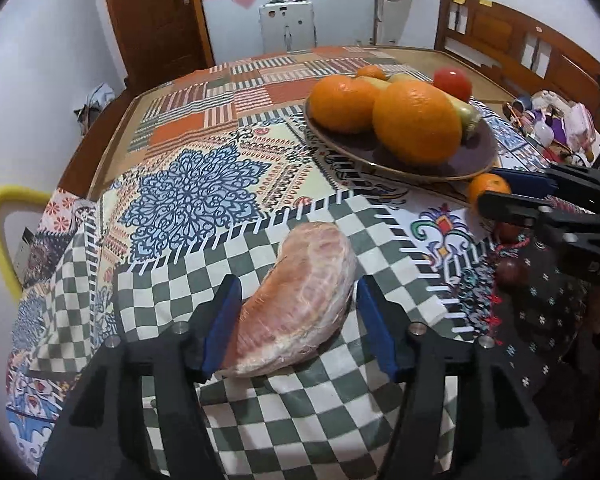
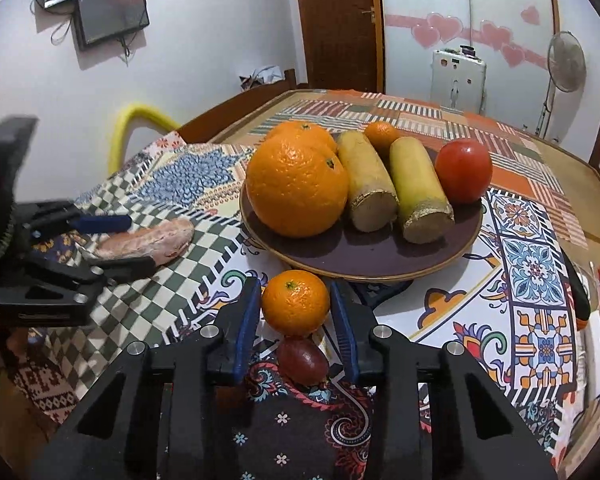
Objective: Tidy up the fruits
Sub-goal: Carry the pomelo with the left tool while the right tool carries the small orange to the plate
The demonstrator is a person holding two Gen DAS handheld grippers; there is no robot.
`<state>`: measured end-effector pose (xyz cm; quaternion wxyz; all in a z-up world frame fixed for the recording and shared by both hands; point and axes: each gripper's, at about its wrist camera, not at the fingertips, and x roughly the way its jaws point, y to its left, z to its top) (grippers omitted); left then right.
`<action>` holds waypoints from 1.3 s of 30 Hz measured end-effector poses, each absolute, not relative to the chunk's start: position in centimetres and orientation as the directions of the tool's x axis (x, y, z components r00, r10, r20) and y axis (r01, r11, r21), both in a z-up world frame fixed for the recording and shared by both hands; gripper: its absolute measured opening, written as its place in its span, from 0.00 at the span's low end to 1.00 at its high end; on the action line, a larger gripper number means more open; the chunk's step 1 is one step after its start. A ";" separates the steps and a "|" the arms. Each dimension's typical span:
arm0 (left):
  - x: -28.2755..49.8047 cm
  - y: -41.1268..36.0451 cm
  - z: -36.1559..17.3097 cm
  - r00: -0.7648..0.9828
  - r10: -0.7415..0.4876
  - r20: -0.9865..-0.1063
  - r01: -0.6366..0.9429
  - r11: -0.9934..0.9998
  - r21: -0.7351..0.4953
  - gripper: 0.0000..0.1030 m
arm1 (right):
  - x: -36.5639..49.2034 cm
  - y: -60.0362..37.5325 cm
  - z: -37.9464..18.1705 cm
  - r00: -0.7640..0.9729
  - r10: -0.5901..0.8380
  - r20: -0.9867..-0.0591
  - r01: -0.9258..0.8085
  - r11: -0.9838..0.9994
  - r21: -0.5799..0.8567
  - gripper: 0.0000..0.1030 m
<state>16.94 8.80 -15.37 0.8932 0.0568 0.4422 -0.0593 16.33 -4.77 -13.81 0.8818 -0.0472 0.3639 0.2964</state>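
Observation:
A peeled pink pomelo wedge (image 1: 300,300) lies on the checked cloth between the open jaws of my left gripper (image 1: 298,294); neither pad clearly presses it. It also shows in the right wrist view (image 2: 148,242). A small mandarin (image 2: 295,303) sits on the cloth just in front of the brown plate (image 2: 380,258), between the open jaws of my right gripper (image 2: 295,300), with small gaps each side. A dark red grape (image 2: 302,360) lies just behind it. The plate holds two large oranges (image 2: 296,188), two sugarcane pieces (image 2: 416,192), a tomato (image 2: 463,170) and a small mandarin (image 2: 381,133).
The patterned tablecloth (image 1: 196,196) covers the near half of the wooden table. A yellow chair back (image 1: 4,216) stands at the left edge. Clutter (image 1: 556,124) sits at the table's right side. A door, a fan and a white appliance stand behind.

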 end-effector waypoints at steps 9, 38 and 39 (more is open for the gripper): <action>19.7 10.4 -16.1 0.576 -0.111 -0.810 0.094 0.993 -0.069 0.46 | 16.0 -7.0 -12.9 0.589 0.485 -0.647 -0.539 0.832 0.133 0.32; 15.9 5.0 -6.5 0.781 -0.119 -0.614 0.148 0.989 -0.002 0.42 | 16.5 -11.9 -7.6 0.713 0.460 -0.529 -0.482 0.870 0.106 0.32; 16.1 4.8 -6.3 0.785 -0.121 -0.607 0.151 0.989 -0.002 0.42 | 16.6 -11.9 -7.5 0.716 0.460 -0.525 -0.481 0.870 0.107 0.32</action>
